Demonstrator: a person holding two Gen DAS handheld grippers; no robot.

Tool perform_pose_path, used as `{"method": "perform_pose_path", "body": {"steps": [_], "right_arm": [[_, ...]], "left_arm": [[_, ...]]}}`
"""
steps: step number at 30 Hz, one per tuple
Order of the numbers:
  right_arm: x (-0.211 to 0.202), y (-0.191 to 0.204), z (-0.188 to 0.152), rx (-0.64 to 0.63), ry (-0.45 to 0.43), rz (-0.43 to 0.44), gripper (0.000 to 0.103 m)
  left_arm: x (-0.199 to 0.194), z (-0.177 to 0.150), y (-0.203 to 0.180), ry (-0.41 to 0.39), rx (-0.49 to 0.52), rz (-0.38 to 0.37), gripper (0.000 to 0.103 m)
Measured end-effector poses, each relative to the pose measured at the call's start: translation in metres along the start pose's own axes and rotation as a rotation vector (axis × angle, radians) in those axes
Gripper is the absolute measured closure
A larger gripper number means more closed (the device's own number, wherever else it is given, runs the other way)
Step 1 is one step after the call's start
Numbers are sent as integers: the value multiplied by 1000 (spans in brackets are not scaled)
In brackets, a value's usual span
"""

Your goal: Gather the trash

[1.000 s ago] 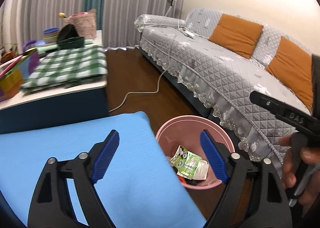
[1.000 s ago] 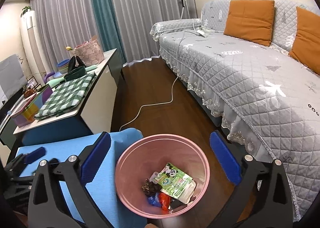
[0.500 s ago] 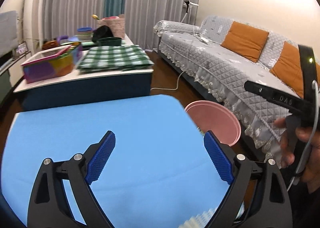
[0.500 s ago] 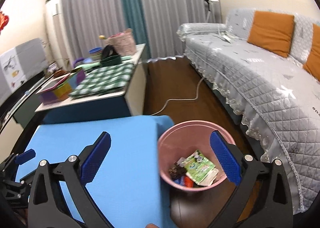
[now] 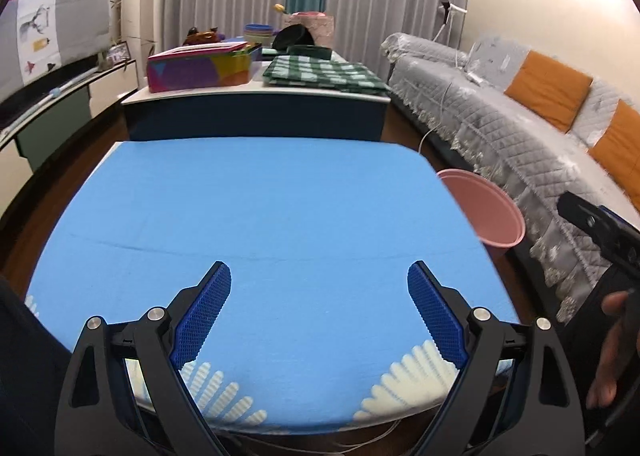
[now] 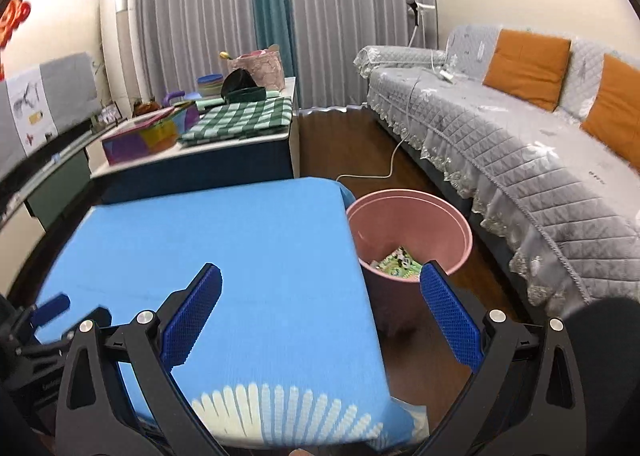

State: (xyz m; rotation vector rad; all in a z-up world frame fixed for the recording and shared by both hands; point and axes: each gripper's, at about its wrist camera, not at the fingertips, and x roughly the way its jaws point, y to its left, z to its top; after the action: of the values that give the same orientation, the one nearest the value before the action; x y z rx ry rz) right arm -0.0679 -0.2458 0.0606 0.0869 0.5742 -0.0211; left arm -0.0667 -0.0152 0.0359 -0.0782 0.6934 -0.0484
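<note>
A pink trash bin stands on the floor at the right edge of the blue-covered table; it also shows in the left wrist view. A green printed wrapper lies inside it with other trash. My left gripper is open and empty over the near part of the blue table. My right gripper is open and empty over the table's right edge, short of the bin. No trash shows on the blue cloth.
A low white-topped cabinet beyond the table holds a colourful box, a green checked cloth and bowls. A grey quilted sofa with orange cushions runs along the right. A white cable lies on the wood floor.
Both grippers have pulled back and swung left from above the bin to over the blue table. The bin has shifted to the right in both views. Both stay open and empty.
</note>
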Motion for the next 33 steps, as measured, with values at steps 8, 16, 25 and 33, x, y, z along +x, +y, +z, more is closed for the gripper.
{"method": "perform_pose_path", "body": {"steps": [8, 16, 25, 33], "right_arm": [[3, 10, -6, -27, -8, -21, 5], [12, 17, -9, -28, 28, -18, 5], [18, 15, -11, -20, 50, -22, 5], [22, 13, -11, -23, 63, -31, 5]], "left_arm": [[1, -7, -3, -2, 12, -6, 16], [8, -10, -3, 17, 2, -3, 16], [14, -11, -8, 26, 0, -2, 16], [17, -12, -9, 36, -5, -6, 16]]}}
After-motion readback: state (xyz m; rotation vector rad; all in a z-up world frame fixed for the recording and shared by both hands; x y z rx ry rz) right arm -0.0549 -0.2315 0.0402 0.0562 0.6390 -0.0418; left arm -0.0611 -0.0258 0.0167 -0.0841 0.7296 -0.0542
